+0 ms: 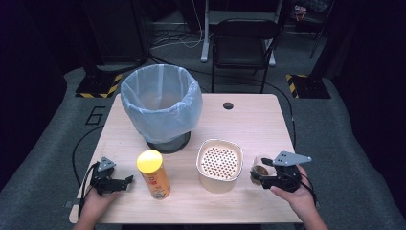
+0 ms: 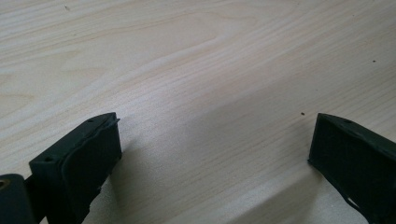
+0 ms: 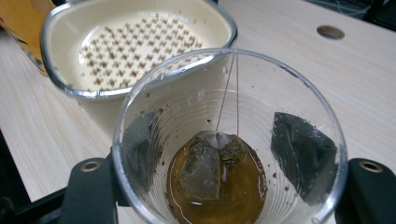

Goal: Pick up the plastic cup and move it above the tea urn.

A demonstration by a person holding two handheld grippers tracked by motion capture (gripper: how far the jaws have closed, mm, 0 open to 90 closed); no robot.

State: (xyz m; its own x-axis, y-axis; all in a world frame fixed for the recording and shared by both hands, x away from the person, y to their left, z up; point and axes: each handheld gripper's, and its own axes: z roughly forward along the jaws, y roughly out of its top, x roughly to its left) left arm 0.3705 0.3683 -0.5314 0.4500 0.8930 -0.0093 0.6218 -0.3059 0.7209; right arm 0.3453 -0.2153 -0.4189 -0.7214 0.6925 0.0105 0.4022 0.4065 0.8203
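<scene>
Plastic cup [image 3: 229, 140] with tea bag [image 3: 208, 161], upright, pinched by right gripper [image 1: 262, 175], strainer bowl [image 1: 219, 163] just left; left gripper [image 1: 125, 182] spread, idle.

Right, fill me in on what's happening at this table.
A person works with a hand-held gripper in each hand. The right hand-held gripper is shut on a clear plastic cup, with a used tea bag lying in a little brown tea at its bottom. The cup is upright, just right of the cream strainer bowl. The left hand-held gripper is open and holds nothing, low over the wooden table left of the yellow can. A lined bin stands behind.
</scene>
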